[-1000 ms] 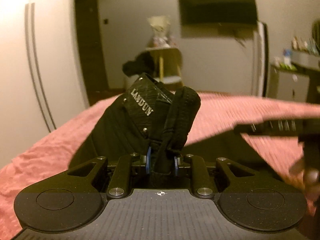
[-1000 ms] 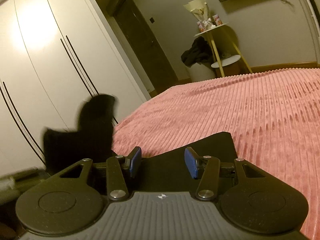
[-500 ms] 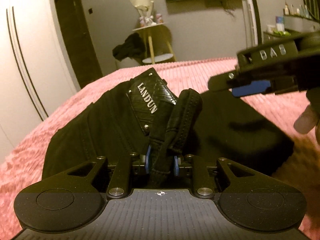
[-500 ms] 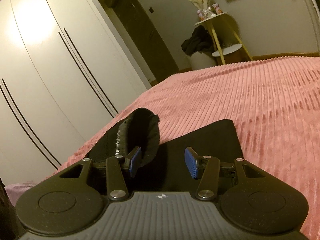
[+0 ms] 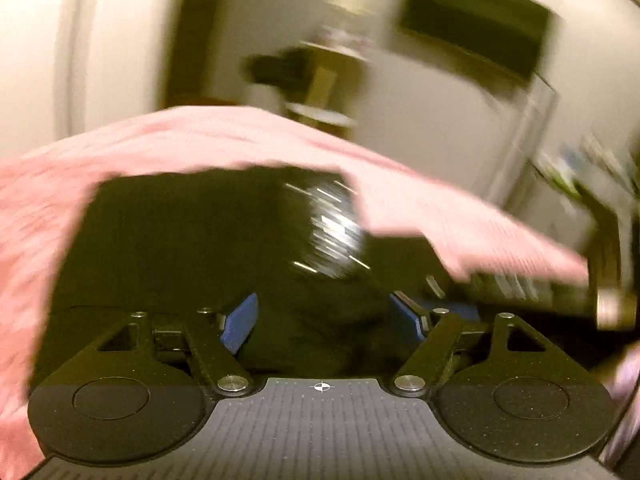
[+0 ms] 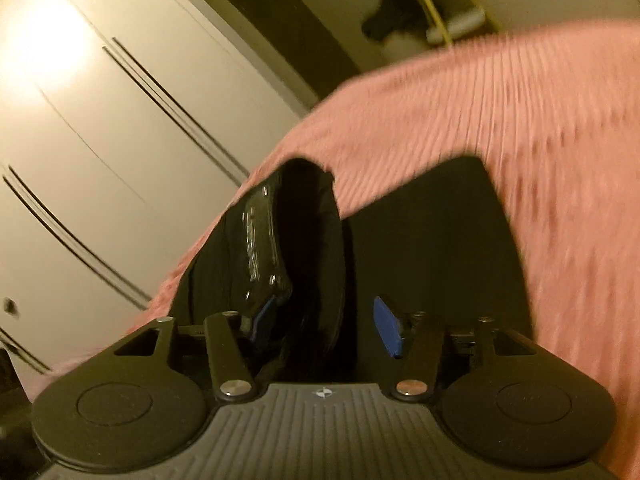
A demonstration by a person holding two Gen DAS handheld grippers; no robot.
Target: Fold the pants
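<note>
A: Left wrist view, blurred: where are the pants (image 5: 192,248)?
B: Spread black on the pink bed (image 5: 52,200), a shiny label patch (image 5: 332,232) on them. Fabric bunches between the blue pads (image 5: 240,322) of the left gripper (image 5: 324,320).

A: State of its jaws?
B: Wide and opening; the pads stand clear of the cloth on both sides. The right gripper (image 5: 520,288) crosses at the right edge of this view.

A: Right wrist view?
B: Pants (image 6: 440,240) lie on the bed (image 6: 520,120), a raised fold with the glossy patch (image 6: 256,240) beside the right gripper's (image 6: 324,324) left pad. Its jaws are fairly wide and opening, cloth between them, the right pad free. White wardrobe doors (image 6: 100,120) stand behind.
</note>
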